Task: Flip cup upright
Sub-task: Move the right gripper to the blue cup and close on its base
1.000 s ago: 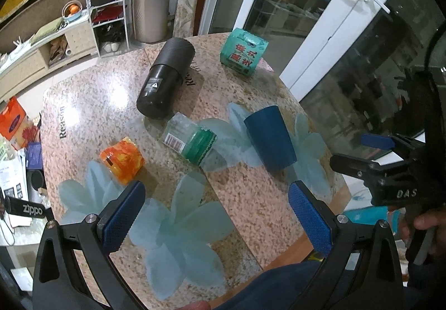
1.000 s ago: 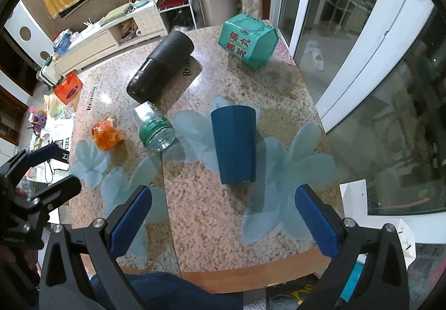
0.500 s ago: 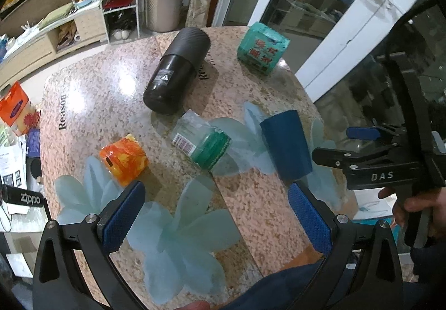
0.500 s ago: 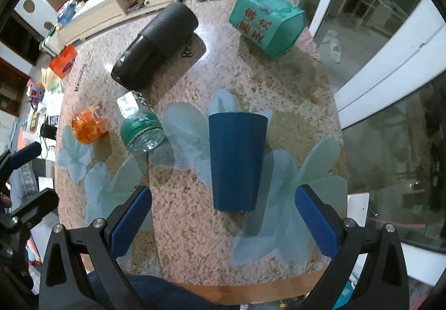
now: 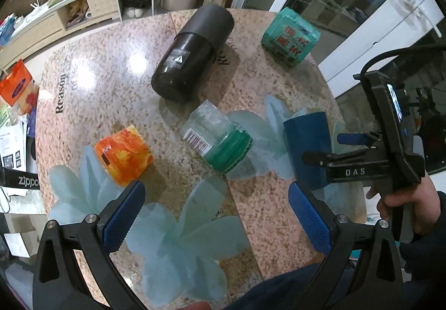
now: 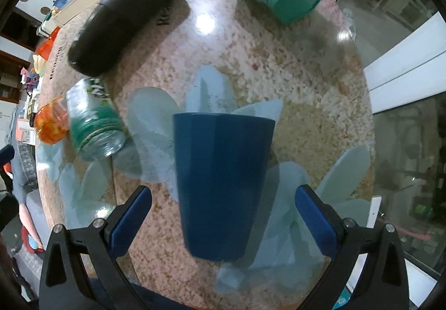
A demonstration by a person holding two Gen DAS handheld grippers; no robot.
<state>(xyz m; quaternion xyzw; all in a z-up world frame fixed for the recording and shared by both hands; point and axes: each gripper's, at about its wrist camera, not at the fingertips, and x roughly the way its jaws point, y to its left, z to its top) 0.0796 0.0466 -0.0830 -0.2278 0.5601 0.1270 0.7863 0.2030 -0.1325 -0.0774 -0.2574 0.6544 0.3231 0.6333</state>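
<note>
A dark blue cup [image 6: 223,184] lies on its side on the speckled stone table [image 6: 306,104], its narrow base toward me. It also shows in the left wrist view [image 5: 306,143] at the right. My right gripper [image 6: 223,215] is open, its blue pads on either side of the cup's base end, apart from it. In the left wrist view the right gripper [image 5: 334,147] hovers over the cup. My left gripper [image 5: 214,215] is open and empty above the table's near edge.
A black cylinder [image 5: 192,53], a clear jar with a green lid [image 5: 217,137], an orange packet [image 5: 124,155] and a teal box [image 5: 291,37] lie on the table. Pale blue flower decals mark the tabletop. Glass doors stand to the right.
My right gripper has come down and forward toward the blue cup, which now fills the space between its fingers. The left gripper has shifted only slightly.
</note>
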